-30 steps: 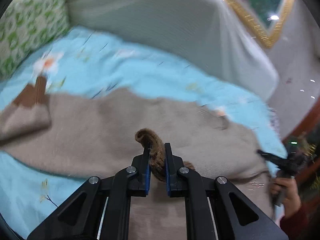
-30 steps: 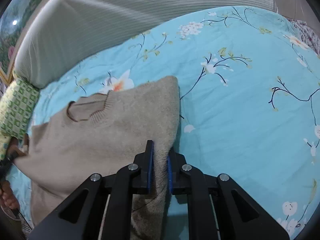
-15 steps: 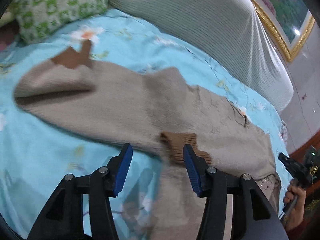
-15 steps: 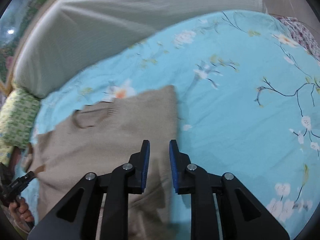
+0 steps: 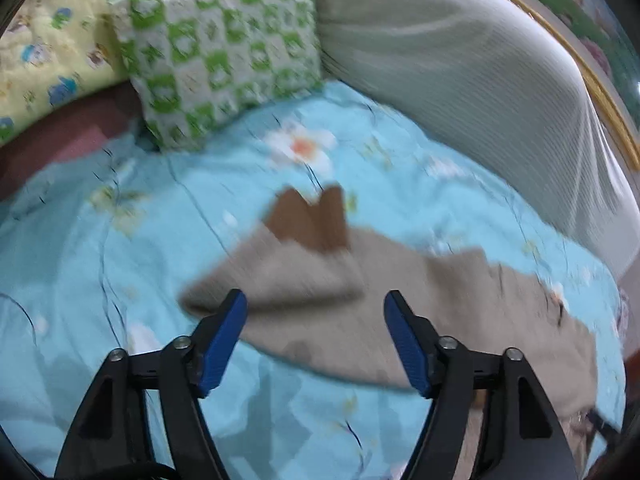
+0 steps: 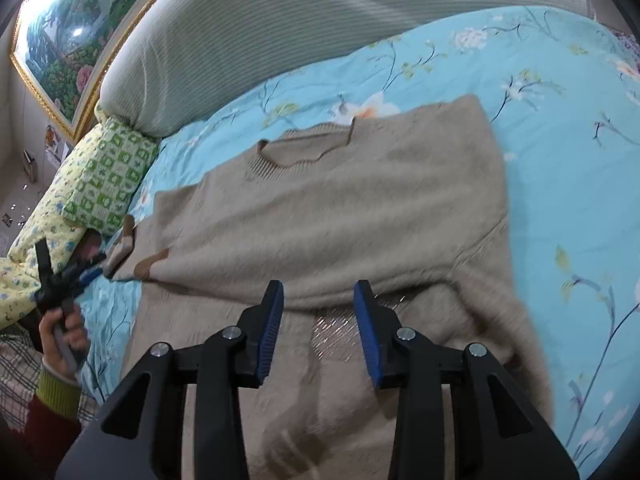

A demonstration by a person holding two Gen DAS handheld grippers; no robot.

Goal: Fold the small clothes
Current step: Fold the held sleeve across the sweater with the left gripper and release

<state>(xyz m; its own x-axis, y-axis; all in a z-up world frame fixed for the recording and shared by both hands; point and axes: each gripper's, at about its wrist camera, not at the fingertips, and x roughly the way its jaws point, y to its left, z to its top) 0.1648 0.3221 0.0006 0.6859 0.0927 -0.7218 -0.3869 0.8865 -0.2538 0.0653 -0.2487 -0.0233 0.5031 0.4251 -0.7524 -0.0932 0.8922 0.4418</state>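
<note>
A beige knit sweater (image 6: pixel 360 208) with brown cuffs lies on the light-blue floral bedsheet (image 6: pixel 560 80), its neck towards the headboard. One sleeve is folded across the body, with a brown cuff (image 6: pixel 150 266) at the left. My right gripper (image 6: pixel 318 330) is open and empty, hovering over the sweater's lower body. My left gripper (image 5: pixel 316 338) is open and empty above the folded sleeve end (image 5: pixel 280 280), whose brown cuff (image 5: pixel 310 220) points away. The left gripper also shows in the right wrist view (image 6: pixel 82 274), near the sleeve end.
A green-checked pillow (image 5: pixel 216 60) and a yellow patterned quilt (image 5: pixel 48 40) lie at the head of the bed. A grey ribbed padded headboard (image 6: pixel 280 32) runs behind. A gold-framed painting (image 6: pixel 60 32) hangs above it. Bare sheet lies right of the sweater.
Both grippers let go of the sweater and opened wide. The left gripper released the brown cuff and swung left toward the sleeve end. The right gripper drew back over the sweater body.
</note>
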